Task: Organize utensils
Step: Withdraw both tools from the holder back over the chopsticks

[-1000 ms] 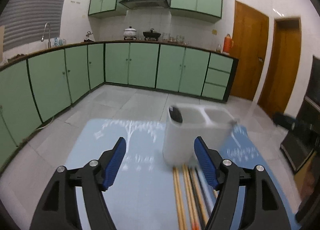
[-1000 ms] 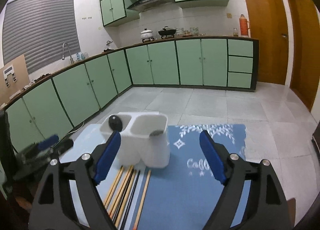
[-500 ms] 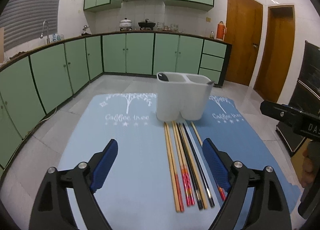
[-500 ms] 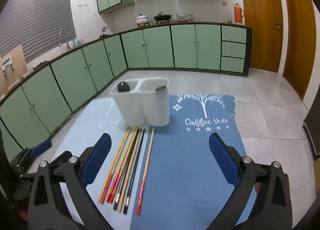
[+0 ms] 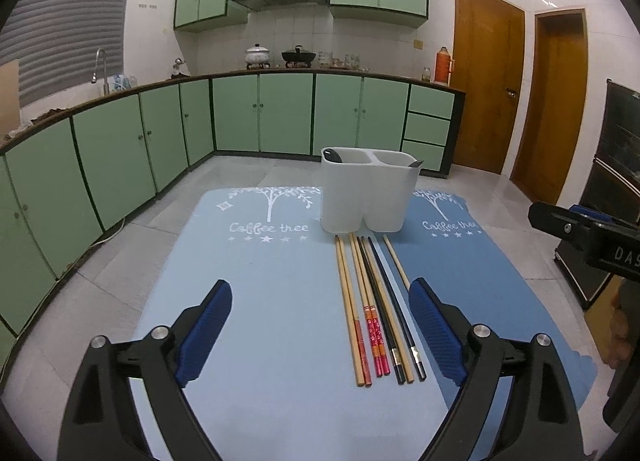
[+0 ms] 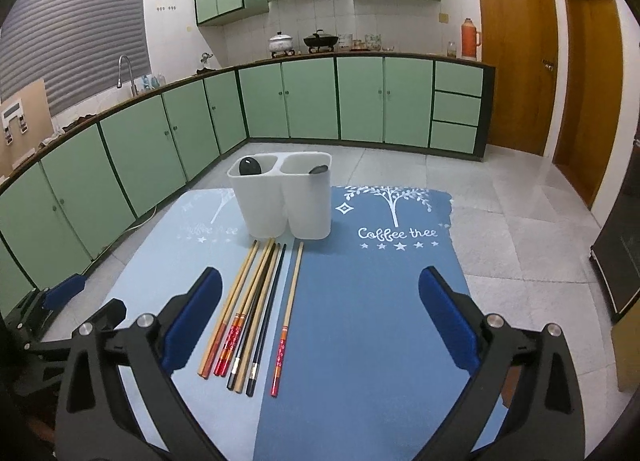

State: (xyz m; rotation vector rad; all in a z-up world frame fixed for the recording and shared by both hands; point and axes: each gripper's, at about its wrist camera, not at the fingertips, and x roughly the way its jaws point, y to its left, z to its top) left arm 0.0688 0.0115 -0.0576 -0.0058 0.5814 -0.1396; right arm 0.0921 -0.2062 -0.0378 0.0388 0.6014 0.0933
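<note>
A white two-compartment utensil holder (image 5: 366,189) (image 6: 286,197) stands on two blue "Coffee tree" mats (image 5: 260,281) (image 6: 380,301). A dark utensil head shows in each compartment. Several chopsticks (image 5: 372,309) (image 6: 256,305), wooden, black and red-patterned, lie side by side in front of the holder. My left gripper (image 5: 320,333) is open and empty above the mat, the chopsticks between its fingers. My right gripper (image 6: 320,321) is open and empty, the chopsticks near its left finger (image 6: 192,317).
Green kitchen cabinets (image 5: 160,141) run along the left and back walls. Wooden doors (image 5: 488,93) are at the right. A dark oven cabinet (image 5: 616,189) stands at the far right. The right gripper shows in the left wrist view (image 5: 584,233).
Both grippers have pulled back and up from the holder. The holder now sits farther away and the full row of chopsticks is in view.
</note>
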